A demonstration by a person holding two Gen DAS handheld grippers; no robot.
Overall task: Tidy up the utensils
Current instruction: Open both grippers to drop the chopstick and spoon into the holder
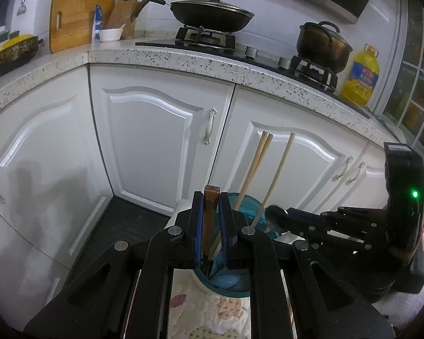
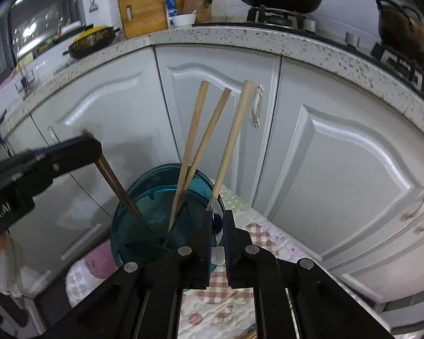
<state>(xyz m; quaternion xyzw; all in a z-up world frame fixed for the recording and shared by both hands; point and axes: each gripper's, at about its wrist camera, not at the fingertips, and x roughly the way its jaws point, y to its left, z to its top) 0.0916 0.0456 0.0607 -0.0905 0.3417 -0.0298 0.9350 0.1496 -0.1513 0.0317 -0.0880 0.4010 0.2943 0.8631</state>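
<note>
Left tongs clench dark chopsticks; right tongs clench a half-hidden spoon.

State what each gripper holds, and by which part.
Left gripper: dark brown wooden chopsticks, near their top ends. Right gripper: shiny metal spoon, by its bowl.

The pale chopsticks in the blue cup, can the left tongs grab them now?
Probably not yet. The left tongs are already shut on dark chopsticks, lowering them into the blue cup. The pale chopsticks stand uncovered, so they could be reached after letting go.
</note>
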